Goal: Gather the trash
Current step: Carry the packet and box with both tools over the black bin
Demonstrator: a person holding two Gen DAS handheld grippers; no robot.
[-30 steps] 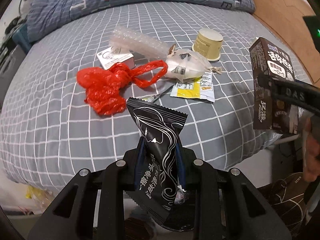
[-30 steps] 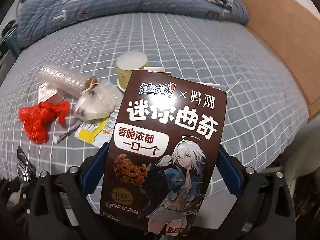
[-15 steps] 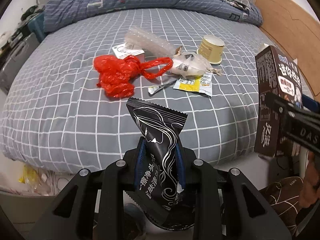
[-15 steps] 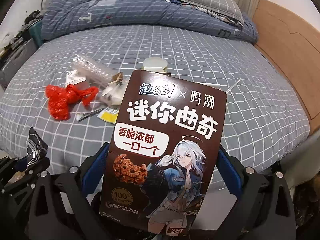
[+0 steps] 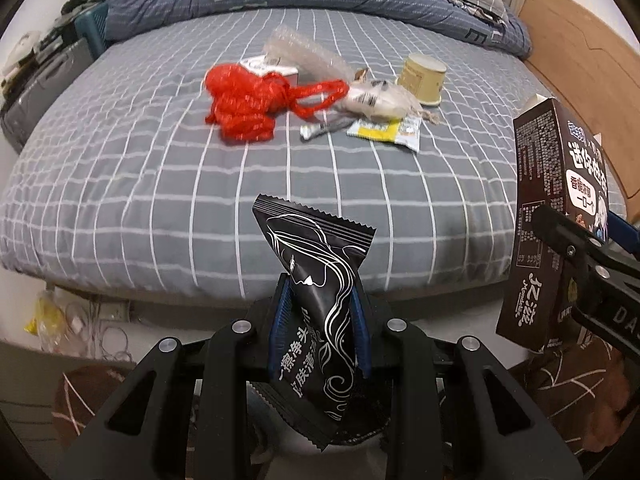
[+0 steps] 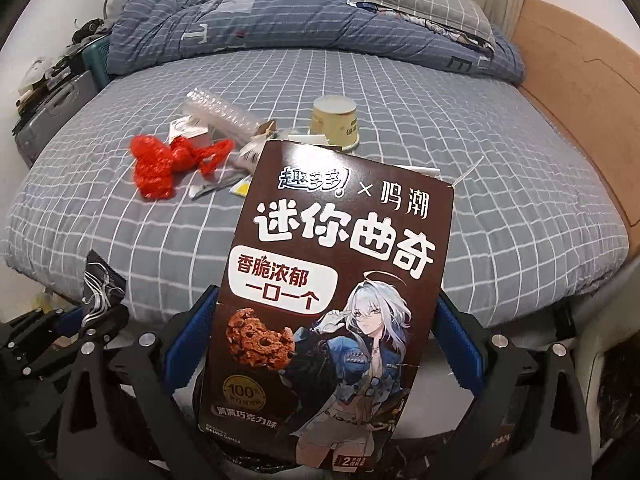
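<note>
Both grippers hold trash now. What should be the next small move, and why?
Probably carry both pieces down to a bin and let go: the left gripper is shut on the black sachet, the right gripper on the cookie box. No bin is clearly visible. More litter waits on the bed.

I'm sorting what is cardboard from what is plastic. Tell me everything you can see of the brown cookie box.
The cookie box is a tall, flat carton that looks like printed cardboard: dark brown, with white Chinese lettering, a chocolate-chip cookie and an anime figure. Its top flap stands open. It is held roughly upright, clear of the bed, clamped at both narrow sides between the blue pads of the right gripper.
</note>
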